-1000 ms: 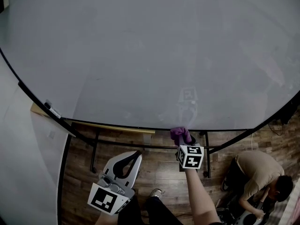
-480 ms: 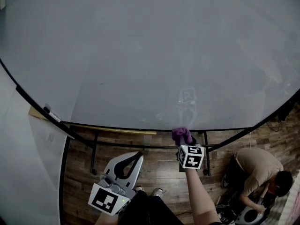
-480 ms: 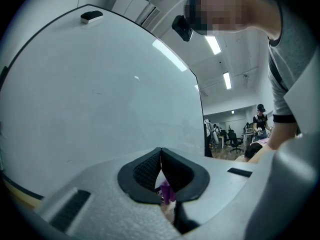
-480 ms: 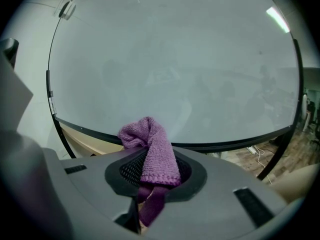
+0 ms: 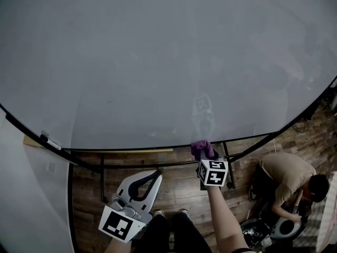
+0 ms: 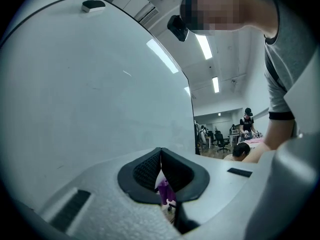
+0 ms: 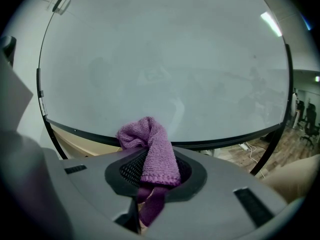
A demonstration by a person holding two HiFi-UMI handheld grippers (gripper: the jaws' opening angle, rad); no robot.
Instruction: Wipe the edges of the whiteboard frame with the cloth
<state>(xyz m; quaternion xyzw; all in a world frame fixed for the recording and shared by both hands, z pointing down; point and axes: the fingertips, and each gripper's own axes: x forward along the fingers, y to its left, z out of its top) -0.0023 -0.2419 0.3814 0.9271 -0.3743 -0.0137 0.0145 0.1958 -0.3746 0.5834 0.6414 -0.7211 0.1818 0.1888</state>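
A large whiteboard [image 5: 158,62] with a thin black frame [image 5: 137,149] fills the head view. My right gripper [image 5: 204,156] is shut on a purple cloth [image 5: 201,149], and the cloth's bunched end lies against the frame's bottom edge [image 7: 220,143]. In the right gripper view the purple cloth [image 7: 152,151] sticks out of the closed jaws toward the board. My left gripper [image 5: 150,176] hangs lower at the left, away from the board, jaws together with nothing held; the left gripper [image 6: 161,171] shows its pads meeting.
A marker [image 5: 50,141] lies on the frame's lower left. Black stand legs [image 5: 102,175] run under the board over a wooden floor. A person [image 5: 287,181] crouches at the lower right beside some equipment. A white wall [image 5: 26,204] is at the left.
The view has shifted so the board's bottom edge sits slightly lower at the left. The right gripper and cloth stay at the bottom frame, a touch higher in view. The left gripper has barely moved.
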